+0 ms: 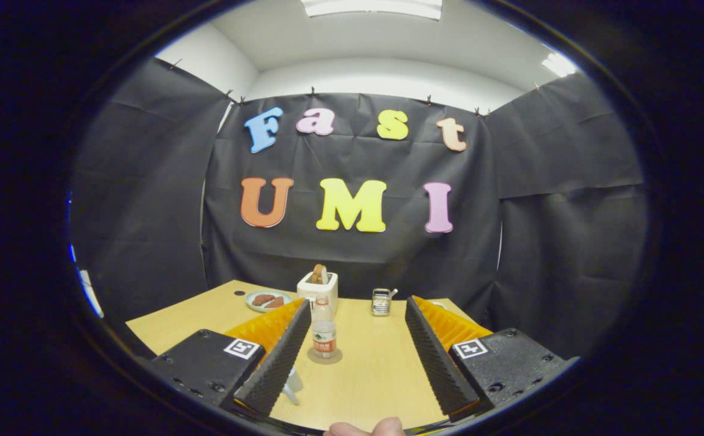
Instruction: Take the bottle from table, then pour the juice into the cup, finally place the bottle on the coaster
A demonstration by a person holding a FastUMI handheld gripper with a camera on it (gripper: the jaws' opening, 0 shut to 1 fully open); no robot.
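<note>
We observed the hand-held gripper [356, 354] wide open, holding nothing; the clear plastic bottle [324, 330] stood upright on a round coaster [325, 357] on the wooden desk [376, 375].

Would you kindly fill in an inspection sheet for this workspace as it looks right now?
Surface: light wooden table.
Job's things: bottle upright on a round coaster, just inside the left finger; clear cup partly hidden behind that finger.
Clutter: toaster with bread, plate of food, small metal holder, all beyond the fingers.
Grippers: gripper open, holding nothing.
Cables: nothing seen.
Surroundings: black cloth walls, ceiling lights, fingertip of a person.
</note>
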